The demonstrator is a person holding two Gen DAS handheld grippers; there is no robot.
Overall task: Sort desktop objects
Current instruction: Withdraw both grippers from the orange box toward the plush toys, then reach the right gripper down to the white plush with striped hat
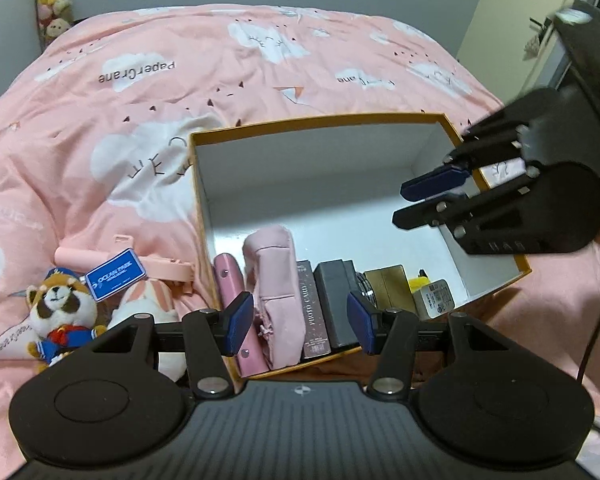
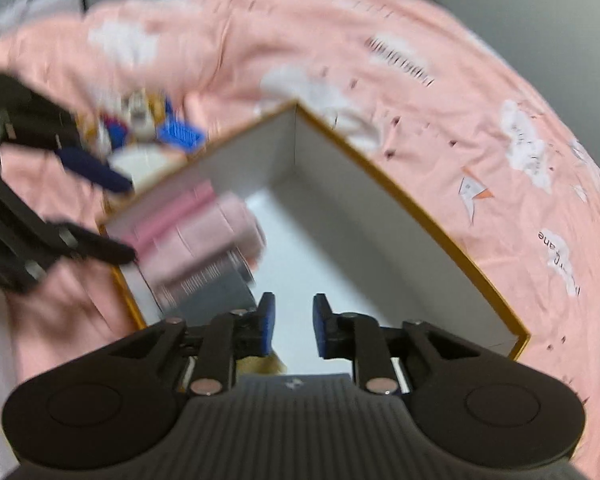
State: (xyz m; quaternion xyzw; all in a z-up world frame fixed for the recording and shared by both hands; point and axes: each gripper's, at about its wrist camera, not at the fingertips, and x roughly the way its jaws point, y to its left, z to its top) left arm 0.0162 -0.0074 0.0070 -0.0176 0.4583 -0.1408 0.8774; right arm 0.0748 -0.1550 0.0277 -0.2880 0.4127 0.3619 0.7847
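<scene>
Your left hand-held gripper (image 1: 300, 320): jaws wide apart, nothing between the pads, poised over the near end of the box.

Your right hand-held gripper (image 2: 294, 326): jaws partly apart with only a narrow gap, nothing held; seen from the left wrist camera it hangs above the box's right wall. The right wrist view is blurred.

Box (image 1: 380, 118): open cardboard box, orange outside, white inside, sitting on the bed. The far half of its floor is bare.

Contents, packed in a row along the near wall, left to right in your left wrist view:
- pink case (image 1: 236, 308), on edge against the left wall
- pink pouch (image 1: 276, 280), upright, touching the case
- slim book (image 1: 314, 316) with "PHOTO CARD" on its spine
- dark grey box (image 1: 334, 300)
- gold box (image 1: 390, 286)
- small labelled box (image 1: 436, 296), with something yellow just behind it

Outside the box, on the pink bedspread (image 1: 180, 60) to its left:
- plush raccoon (image 1: 60, 312) in a blue outfit
- blue tag (image 1: 116, 274) beside it
- pink stick (image 1: 76, 258)
</scene>
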